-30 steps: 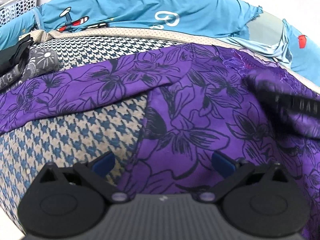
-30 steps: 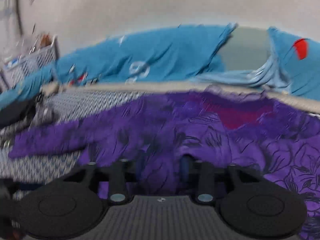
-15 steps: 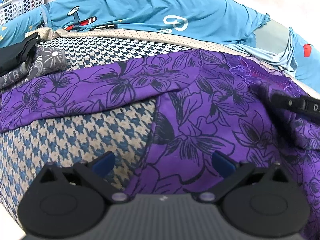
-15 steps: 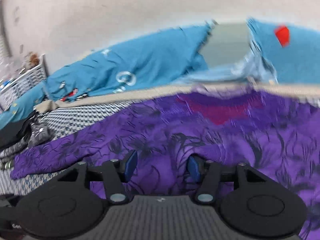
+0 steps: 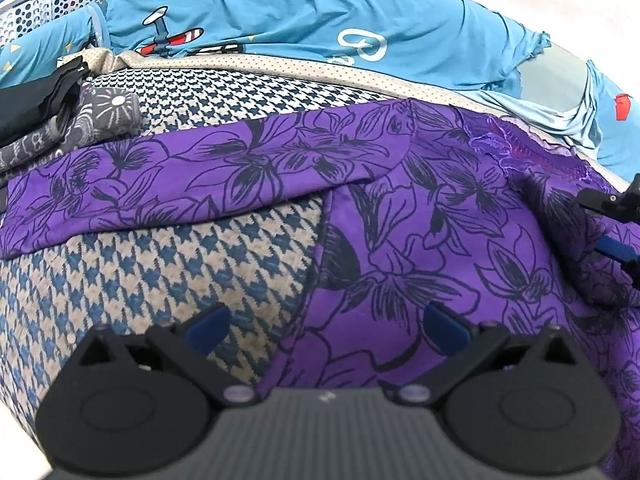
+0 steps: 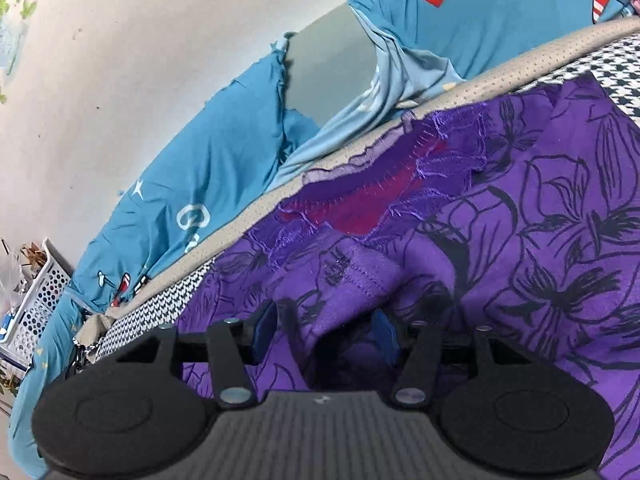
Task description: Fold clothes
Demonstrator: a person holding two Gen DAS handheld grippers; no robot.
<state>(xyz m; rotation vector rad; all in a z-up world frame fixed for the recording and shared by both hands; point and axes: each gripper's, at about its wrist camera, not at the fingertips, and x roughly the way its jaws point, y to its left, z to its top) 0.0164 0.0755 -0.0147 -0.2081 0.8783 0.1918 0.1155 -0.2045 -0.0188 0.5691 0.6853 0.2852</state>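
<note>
A purple garment (image 5: pixel 400 220) with black flower outlines lies spread on a houndstooth cover (image 5: pixel 180 264), one long part stretching left. My left gripper (image 5: pixel 326 328) hovers open just above its near left edge, with nothing between the blue pads. My right gripper (image 6: pixel 324 332) is shut on a thick raised fold of the purple garment (image 6: pixel 560 240), below the lace neckline (image 6: pixel 360 204). In the left wrist view the right gripper (image 5: pixel 612 224) pokes in at the right edge, with the cloth creased toward it.
Blue cartoon-print bedding (image 5: pixel 280 12) runs along the back against a pale wall (image 6: pixel 120 60). A grey patterned cloth (image 5: pixel 100 116) and a black item (image 5: pixel 36 100) lie at the far left. A white perforated basket (image 5: pixel 48 0) stands in the back left corner.
The right gripper has rolled sharply and moved toward the neckline, keeping a fold of purple cloth between its fingers. The left gripper has stayed open and edged slightly forward.
</note>
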